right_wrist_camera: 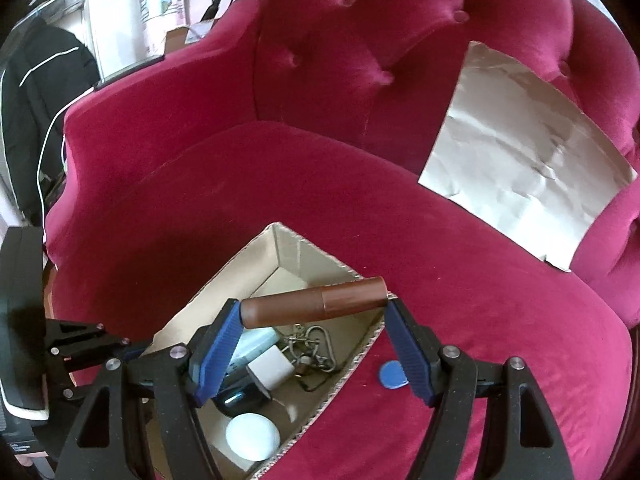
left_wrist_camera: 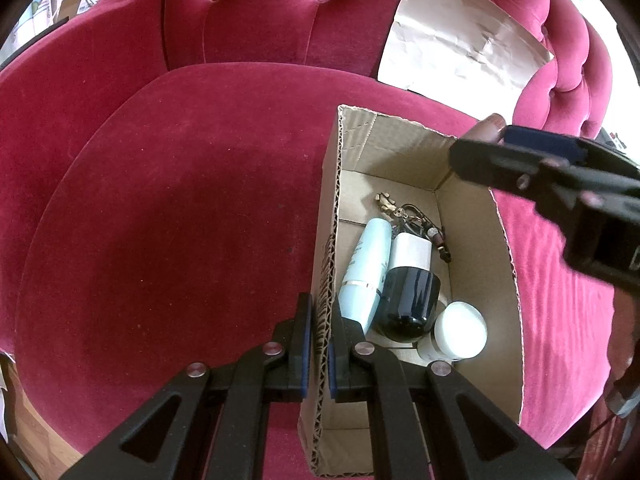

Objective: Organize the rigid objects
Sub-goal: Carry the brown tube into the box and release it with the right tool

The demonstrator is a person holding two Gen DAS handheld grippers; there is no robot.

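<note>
Right hand-held gripper (right_wrist_camera: pixel 316 316) grips brown tube (right_wrist_camera: pixel 316 306) lengthwise above box (right_wrist_camera: pixel 256 252).

Brown tube (right_wrist_camera: pixel 316 306), crimson chair (right_wrist_camera: pixel 460 280)

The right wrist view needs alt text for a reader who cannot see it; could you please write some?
The right gripper holds a brown cylindrical tube lengthwise between its blue pads, above an open cardboard box on a crimson velvet armchair. The box holds a white round-lidded jar, a keyring and other small containers; a crumpled silver sheet leans on the chair back.
</note>
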